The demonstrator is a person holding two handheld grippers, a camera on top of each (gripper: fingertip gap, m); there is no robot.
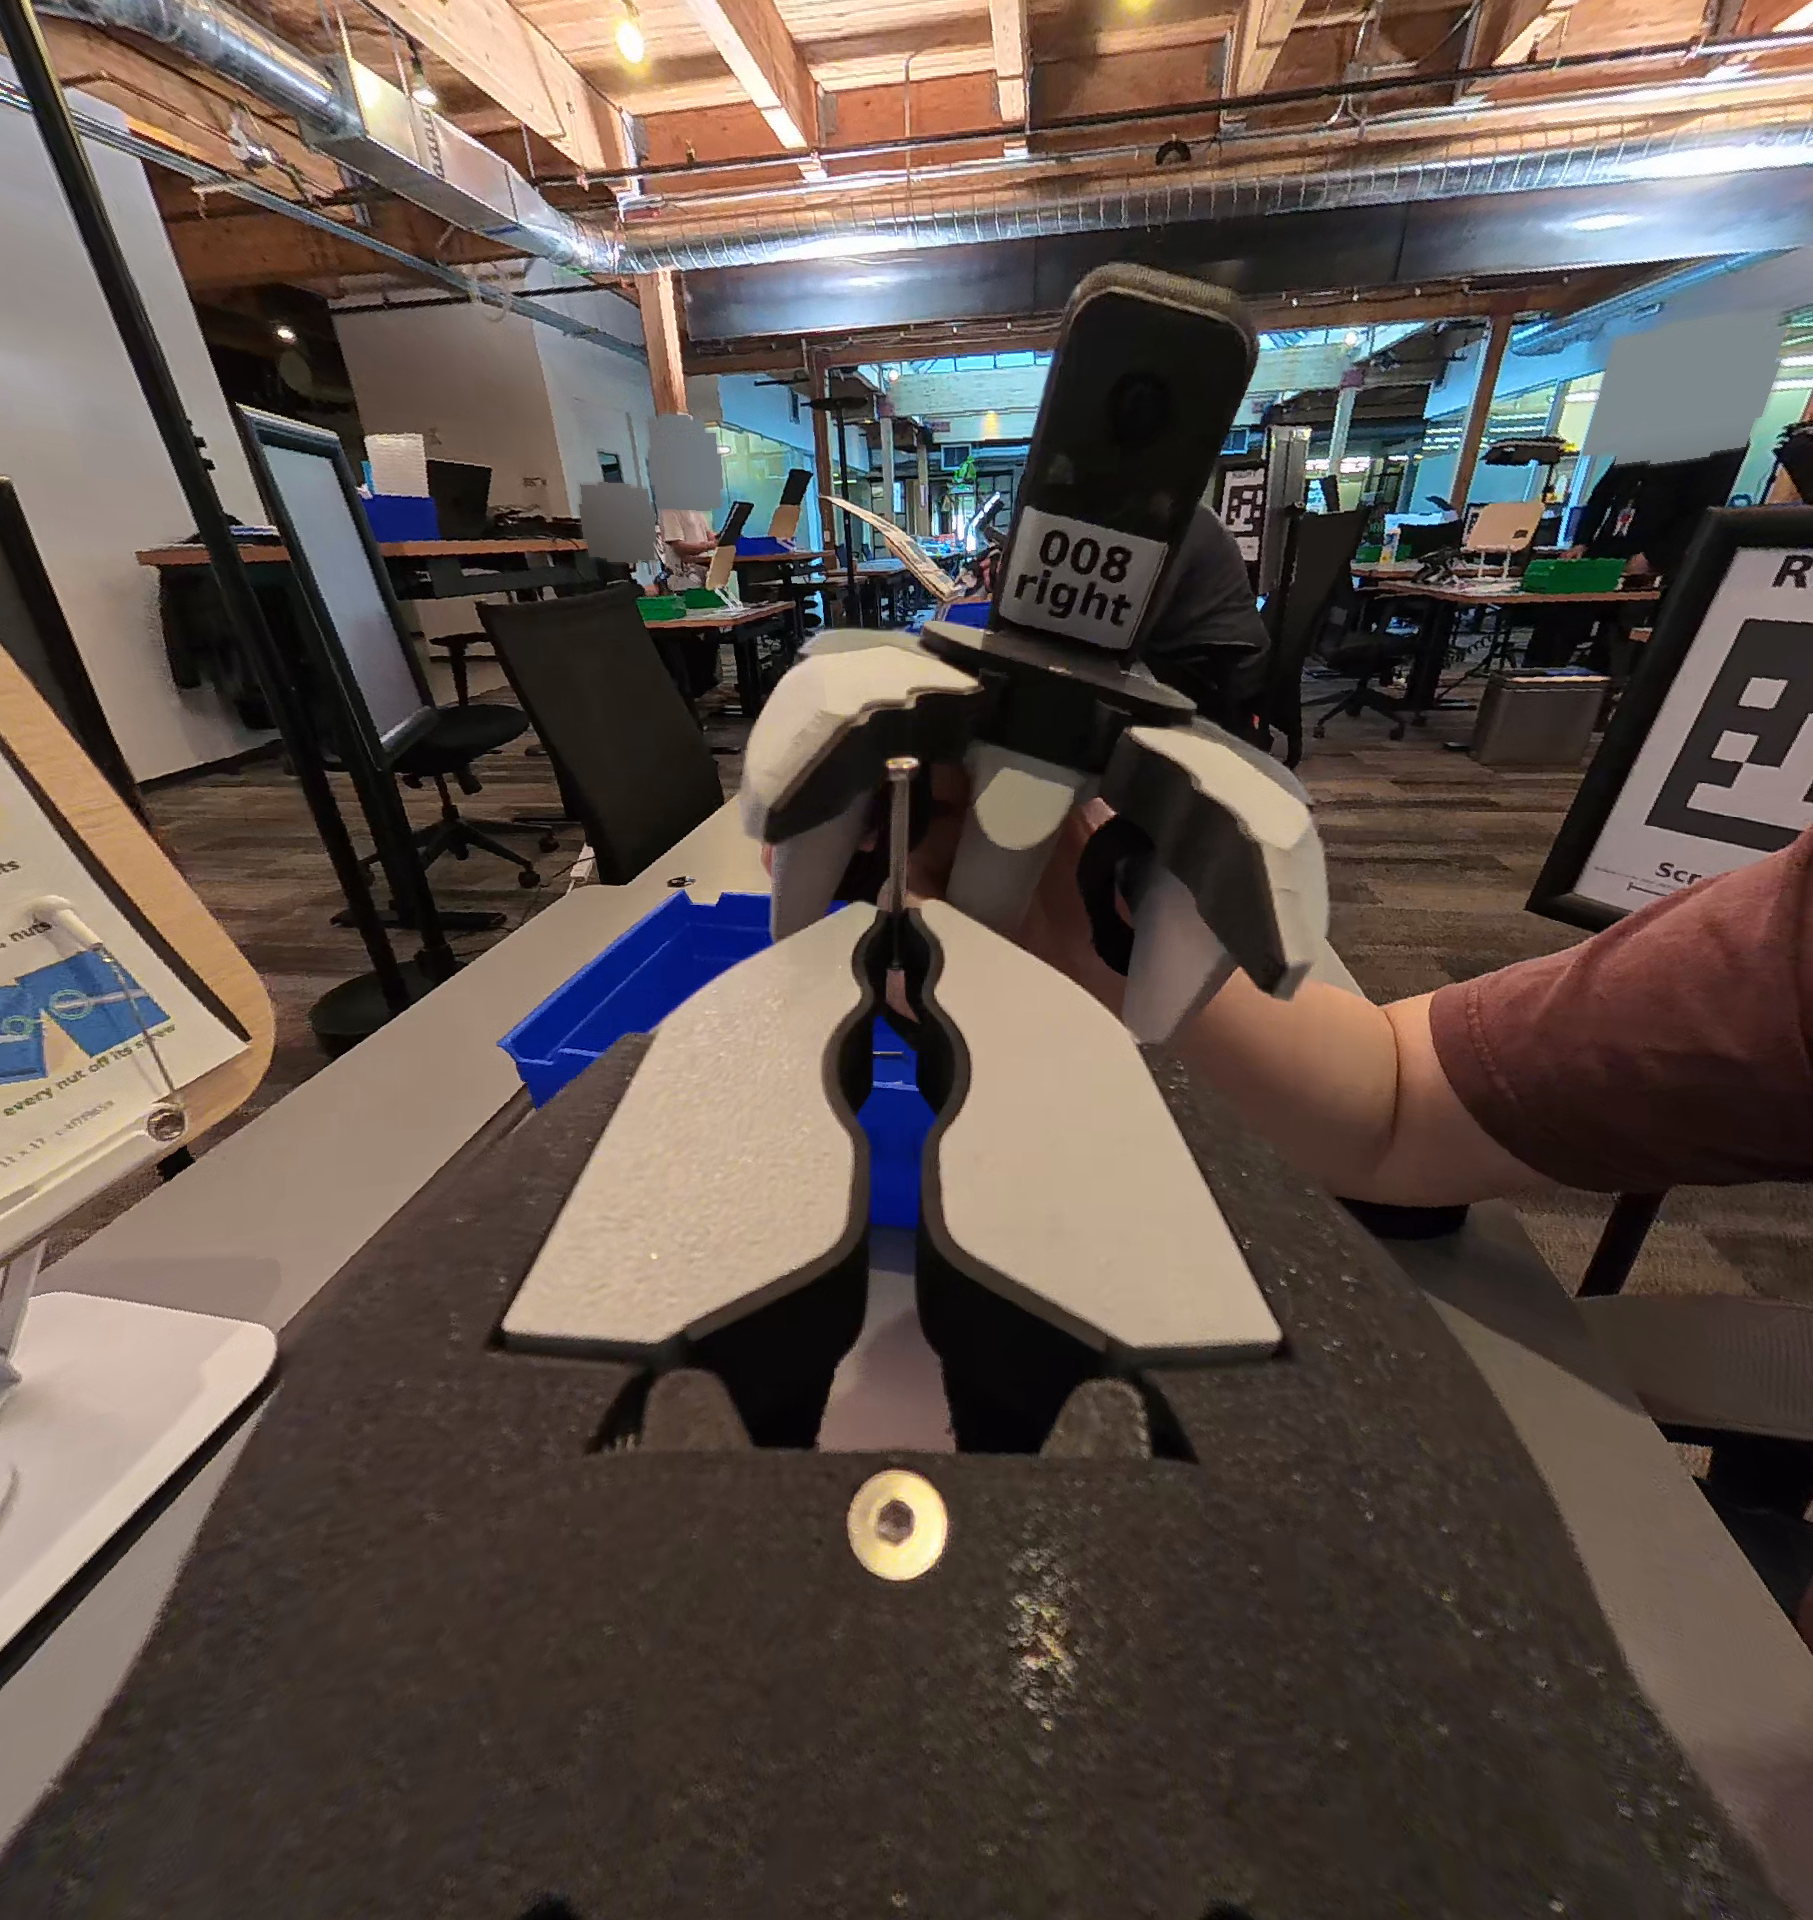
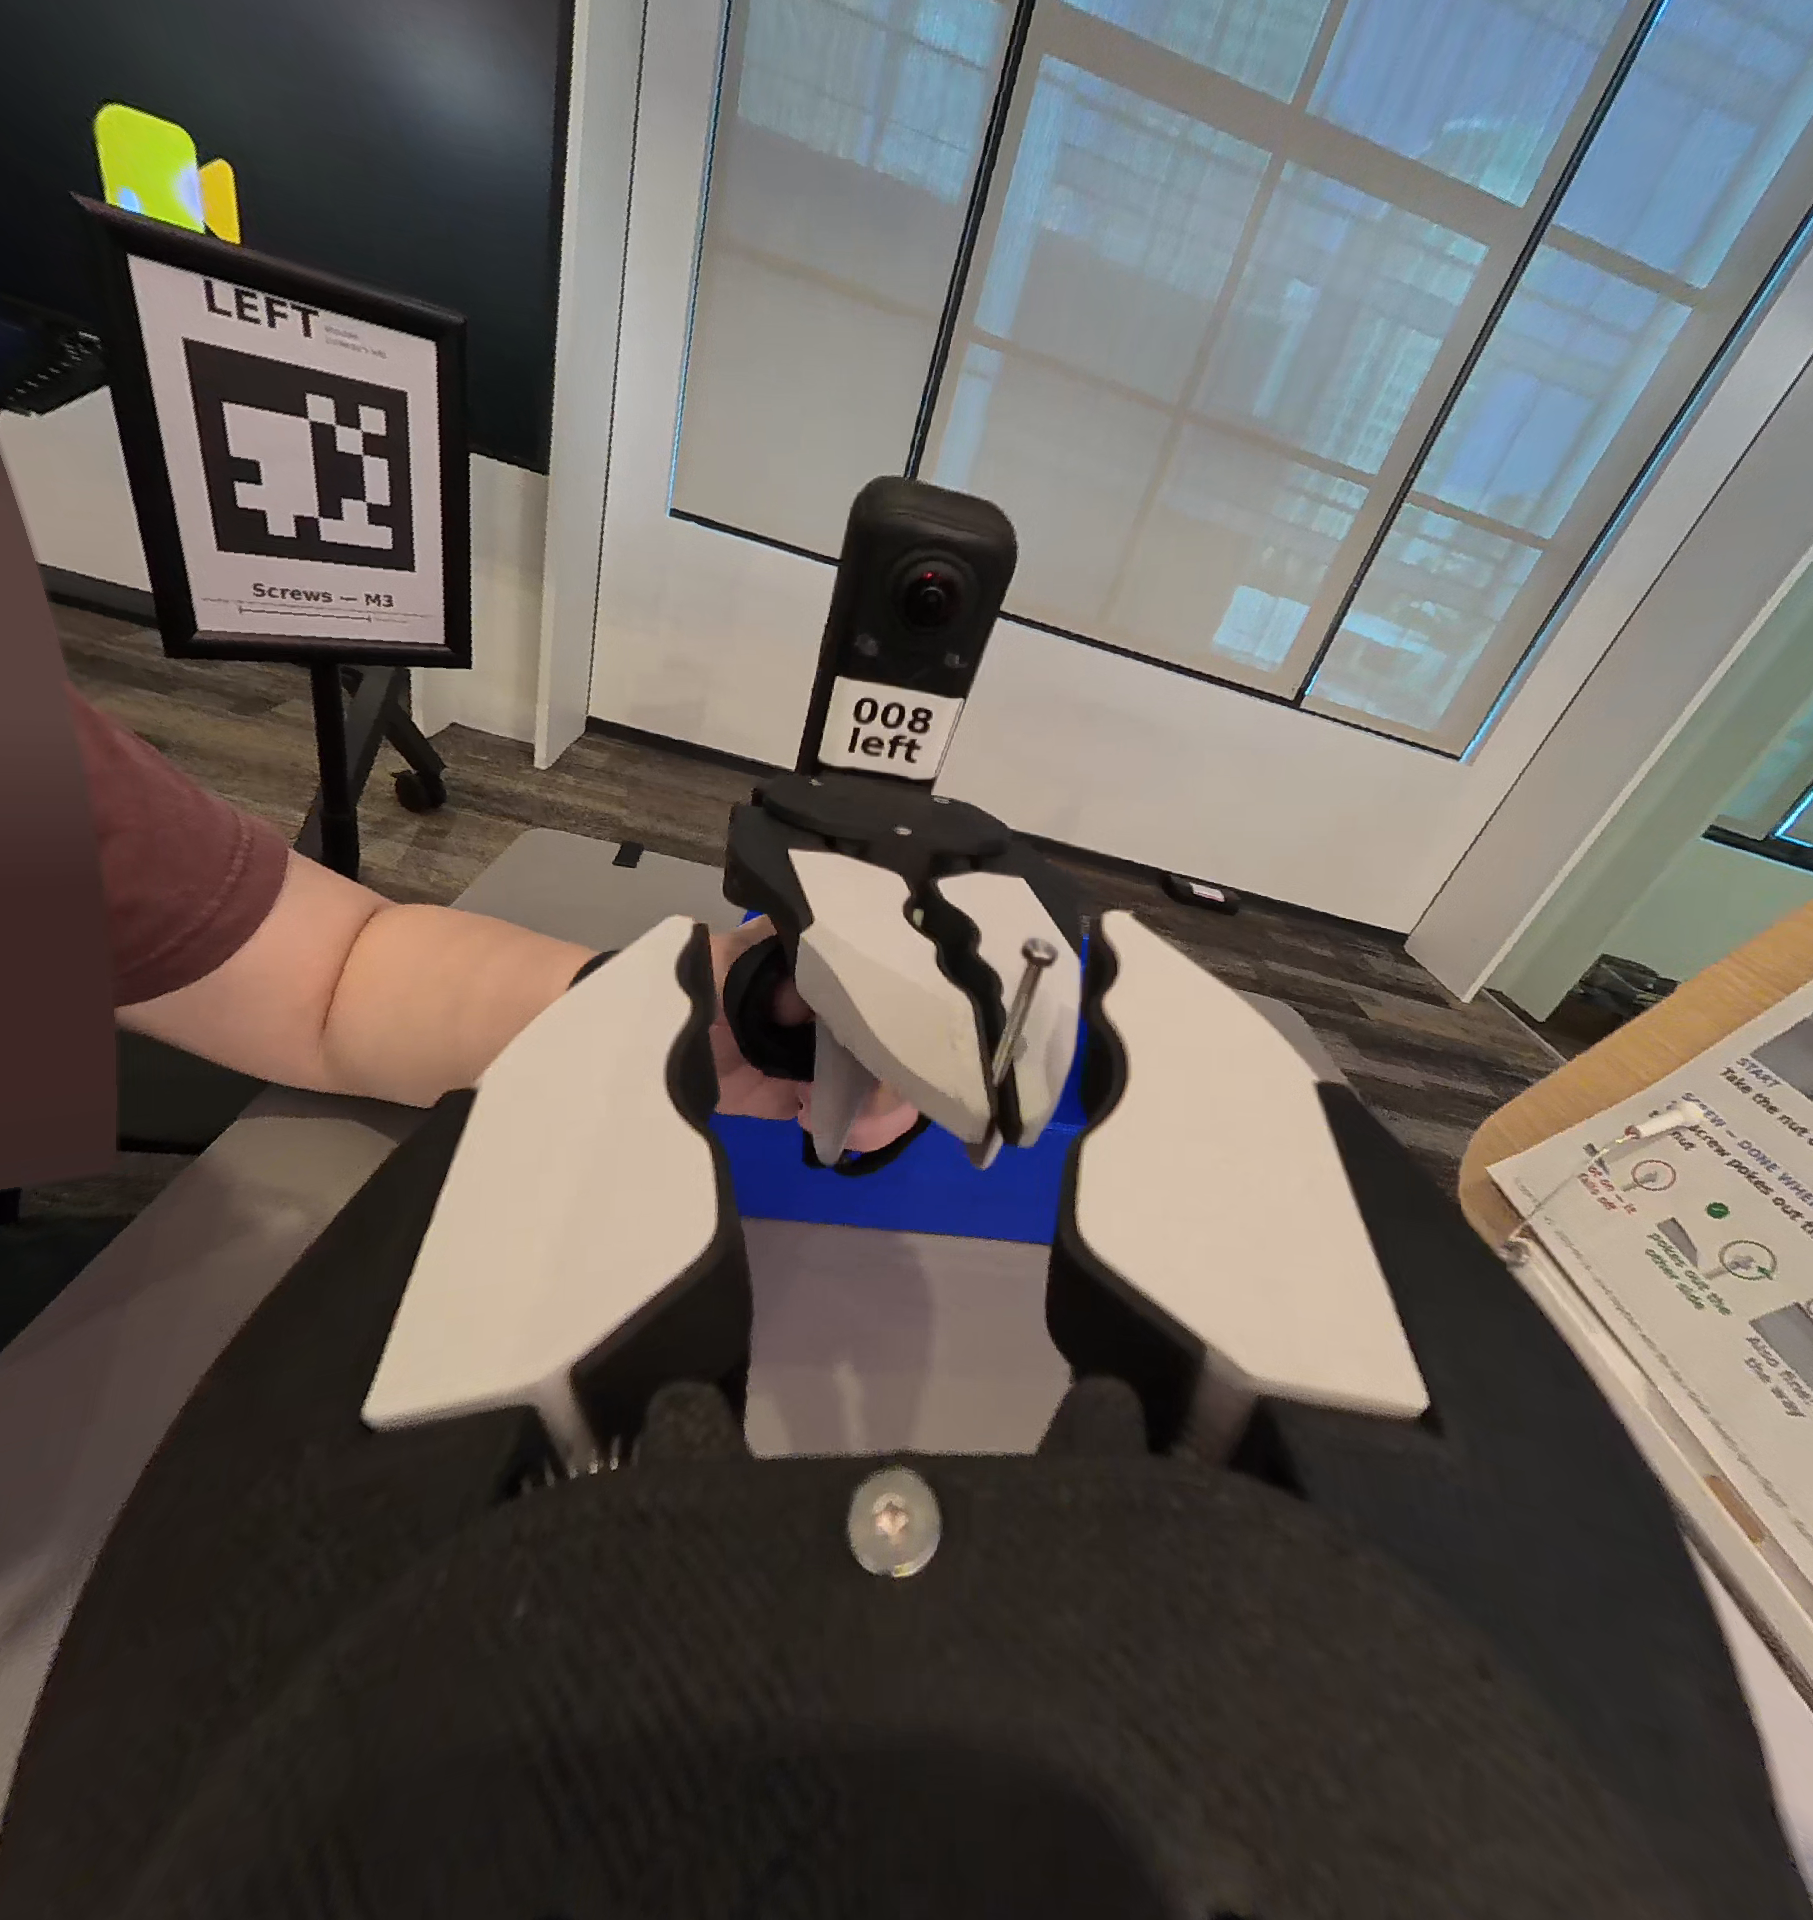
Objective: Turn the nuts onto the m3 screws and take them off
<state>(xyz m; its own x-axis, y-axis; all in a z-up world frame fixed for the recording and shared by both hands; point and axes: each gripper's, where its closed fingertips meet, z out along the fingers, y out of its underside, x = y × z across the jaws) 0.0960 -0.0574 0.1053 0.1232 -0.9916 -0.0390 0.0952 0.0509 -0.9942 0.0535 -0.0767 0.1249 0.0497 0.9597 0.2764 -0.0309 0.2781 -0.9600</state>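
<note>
Your left hand-held gripper (image 1: 897, 961) fills the near foreground of its own view, its two grey fingers (image 1: 736, 1132) drawn together and clamped on the screw (image 1: 899, 831) near the tips. That screw stands almost upright, head on top, shank running down into the notch between the pads; in the right wrist view it shows as a slim rod (image 2: 1021, 1013) leaning slightly, head up and away from the tips. So its long axis is close to vertical, crosswise to the line along which both tools point.

Your right hand-held gripper (image 2: 897, 1023) faces the left one head-on, with its fingers (image 2: 569, 1153) well apart and nothing between them. From that tool the screw lies straight ahead and a little right of centre, near but not yet between the fingers. In the left wrist view the right hand-held gripper (image 1: 1006, 852) sits just behind the screw, spread wide around it.

I cannot make out a nut on the shank in either view; it is too small to tell, and the lower thread is hidden by the pads. Behind and below both tools a blue bin (image 1: 673, 987) rests on the bench (image 1: 382, 1132).

My reading: the right side is the free one and the nearer to act, so any turning will likely come from there, working about that upright axis while the left keeps the shank steady.
</note>
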